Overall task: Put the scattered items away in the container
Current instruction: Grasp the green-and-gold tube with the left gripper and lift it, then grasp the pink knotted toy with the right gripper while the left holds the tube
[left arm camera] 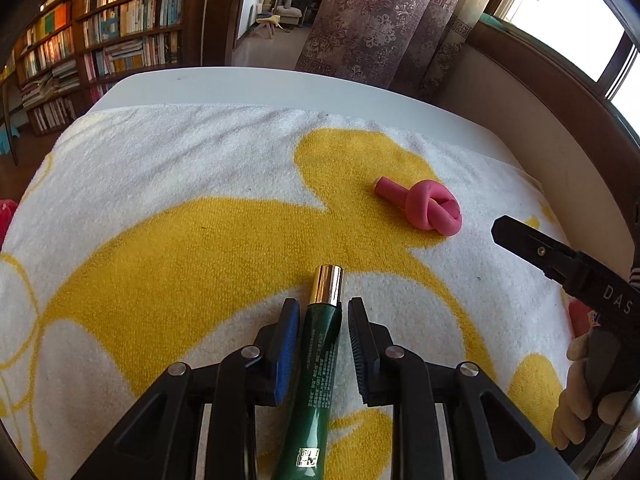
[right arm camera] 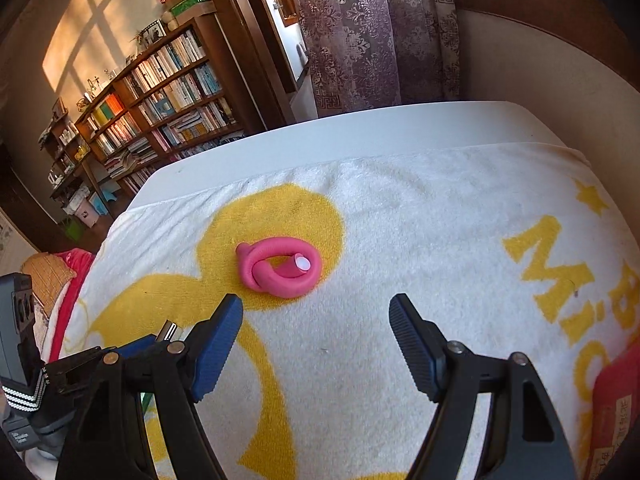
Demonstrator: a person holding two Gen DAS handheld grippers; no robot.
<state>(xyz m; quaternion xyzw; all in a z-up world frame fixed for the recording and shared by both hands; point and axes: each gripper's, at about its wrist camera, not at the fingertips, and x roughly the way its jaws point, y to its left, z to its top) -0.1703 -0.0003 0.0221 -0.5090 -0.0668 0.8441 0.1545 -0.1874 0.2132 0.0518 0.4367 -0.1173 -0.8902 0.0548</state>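
A dark green tube (left arm camera: 320, 360) with a gold cap (left arm camera: 327, 286) lies lengthwise between the jaws of my left gripper (left arm camera: 323, 303). A thin gap shows on both sides of the tube, so the pads do not press on it. A pink foam rod tied in a knot (left arm camera: 430, 210) rests on the towel, farther off and to the right. In the right wrist view the same pink knot (right arm camera: 280, 268) lies just beyond my right gripper (right arm camera: 316, 304), which stands wide open and holds nothing. My left gripper (right arm camera: 120, 356) and the gold cap (right arm camera: 170, 330) show at the lower left.
A white towel with a yellow pattern (left arm camera: 160, 184) covers a white table (right arm camera: 360, 132). A red box (right arm camera: 616, 400) sits at the towel's right edge. A tan woven thing (right arm camera: 44, 280) and red cloth (right arm camera: 68, 308) lie off the left edge. Bookshelves and curtains stand behind.
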